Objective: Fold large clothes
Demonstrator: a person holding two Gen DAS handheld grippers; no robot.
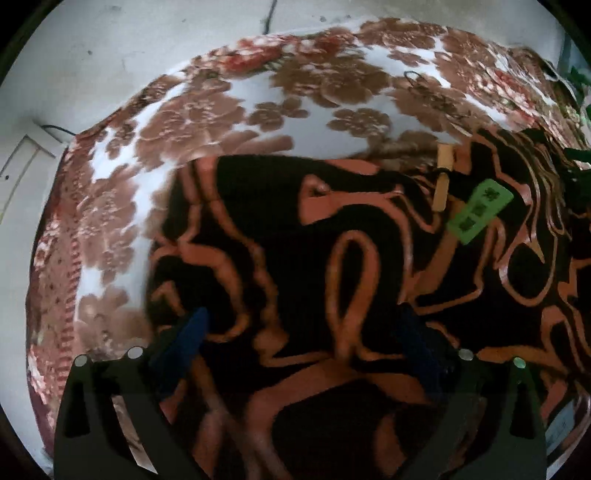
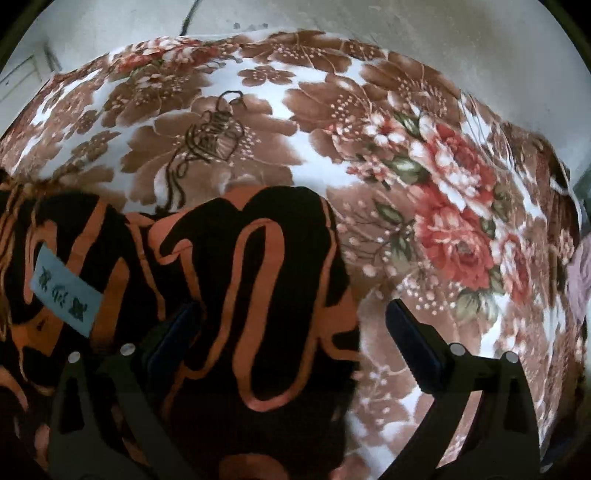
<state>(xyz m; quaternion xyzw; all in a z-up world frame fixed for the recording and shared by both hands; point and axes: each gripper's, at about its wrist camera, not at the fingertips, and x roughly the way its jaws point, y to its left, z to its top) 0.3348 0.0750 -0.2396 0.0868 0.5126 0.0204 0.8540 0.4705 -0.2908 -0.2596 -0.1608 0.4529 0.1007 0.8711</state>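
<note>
A black garment with orange swirl lines (image 1: 314, 258) lies on a floral blanket (image 1: 177, 122). A green tag (image 1: 480, 210) and a tan label (image 1: 441, 177) sit near its upper right. My left gripper (image 1: 303, 325) is open, its blue-padded fingers spread just above the cloth with nothing between them. In the right wrist view the same garment (image 2: 229, 280) fills the lower left, with a pale blue label (image 2: 66, 301). My right gripper (image 2: 291, 325) is open over the garment's right edge: the left finger is over the cloth, the right finger over the blanket (image 2: 443, 206).
The blanket covers a bed-like surface and ends at a pale wall or floor (image 1: 110, 37) beyond its far edge. A dark cord (image 1: 267, 18) runs there. A dark loose thread (image 2: 210, 136) lies on the blanket above the garment.
</note>
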